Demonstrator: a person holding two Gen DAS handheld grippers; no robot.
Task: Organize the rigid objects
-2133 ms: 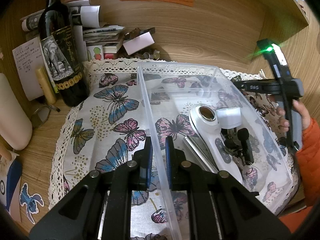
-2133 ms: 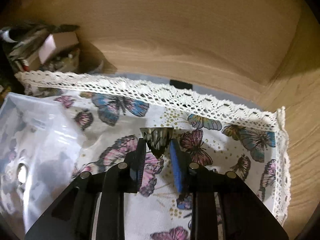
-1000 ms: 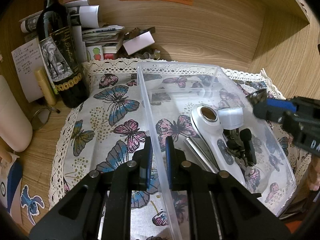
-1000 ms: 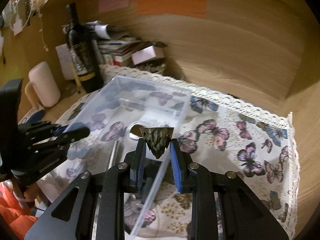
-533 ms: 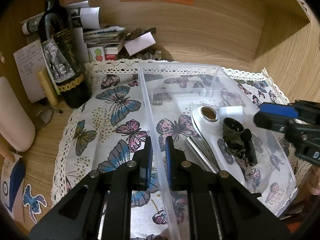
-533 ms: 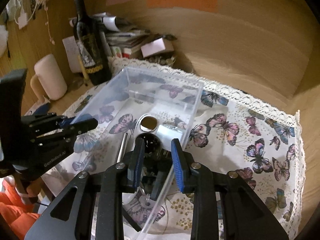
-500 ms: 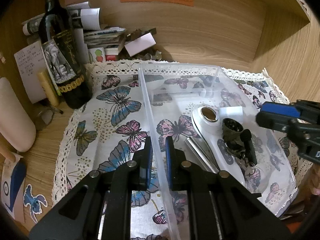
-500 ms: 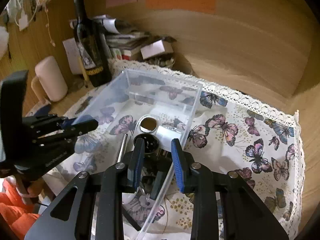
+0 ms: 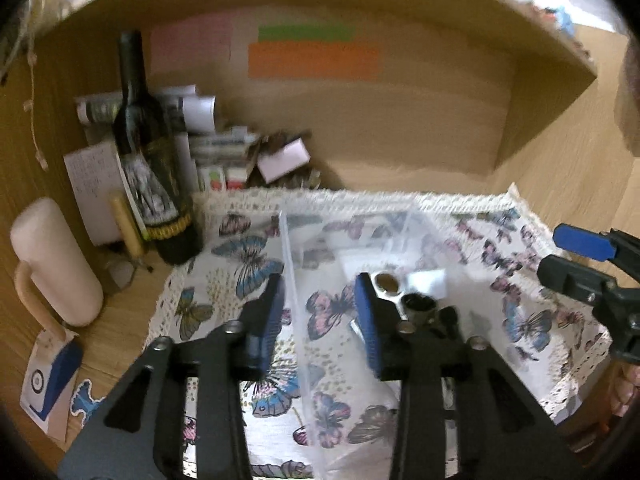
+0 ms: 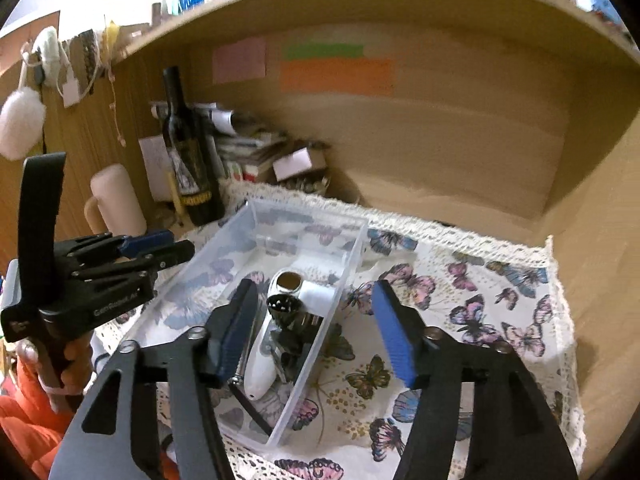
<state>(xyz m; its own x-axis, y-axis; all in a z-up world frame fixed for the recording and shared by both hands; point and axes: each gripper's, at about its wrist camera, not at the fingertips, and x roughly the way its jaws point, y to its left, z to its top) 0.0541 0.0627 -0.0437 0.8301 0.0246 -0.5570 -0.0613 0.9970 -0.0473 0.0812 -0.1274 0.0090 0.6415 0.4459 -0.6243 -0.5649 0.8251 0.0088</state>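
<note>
A clear plastic box [image 10: 280, 240] sits on a butterfly-print cloth [image 10: 472, 304] with a lace edge, spread over a wooden desk [image 9: 120, 320] set into a wooden alcove. Inside the box lie a white handheld device [image 10: 264, 364] with a round brown-rimmed opening at its far end, a small dark ribbed cup [image 10: 285, 307] resting against it, a metal rod [image 10: 239, 364] along its left side, and some small black pieces that are too blurred to make out. The right gripper [image 10: 316, 332] hangs above the near end of the box, its blue-padded jaws opening; nothing is held between them, and the dark cup lies below in the box, clear of the pads. The left gripper [image 9: 320, 320] hovers over the left wall of the box with its jaws also opening; the thin wall shows between the pads but they do not press on it. In the right wrist view a hand [image 10: 72, 364] with an orange sleeve grasps the left gripper's handle. To the left of the cloth stands a dark wine bottle [image 9: 154, 172], upright, with a pale pink mug [image 9: 56, 264] nearer the edge. Behind the bottle are stacked papers and small boxes [image 9: 224, 148], and pink, green and orange sticky notes [image 9: 312, 60] are on the back wall.
</note>
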